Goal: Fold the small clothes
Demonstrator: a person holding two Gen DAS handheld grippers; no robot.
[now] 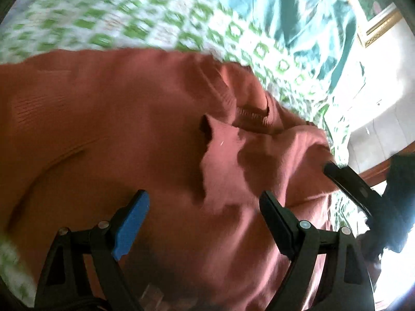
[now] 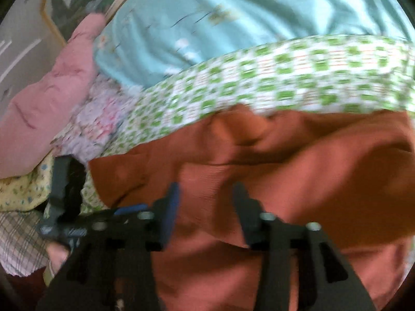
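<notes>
The rust-red sweater (image 1: 129, 119) lies rumpled on the green-checked bedspread (image 1: 197, 26), under the left gripper (image 1: 205, 212) and right gripper (image 2: 206, 202), both spread wide, holding nothing.

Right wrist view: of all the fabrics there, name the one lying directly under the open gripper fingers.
The rust-orange garment. It alone is plain orange and fills the foreground under the right gripper; the pink cloth sits far left.

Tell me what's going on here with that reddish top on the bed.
A person is folding a rust-red knit sweater spread over a green-and-white patterned bedcover. Both the left hand-held gripper and the right hand-held gripper hang open over the sweater, neither pinching the cloth. The sweater looks partly folded, with rumpled layers near its ribbed collar.
</notes>
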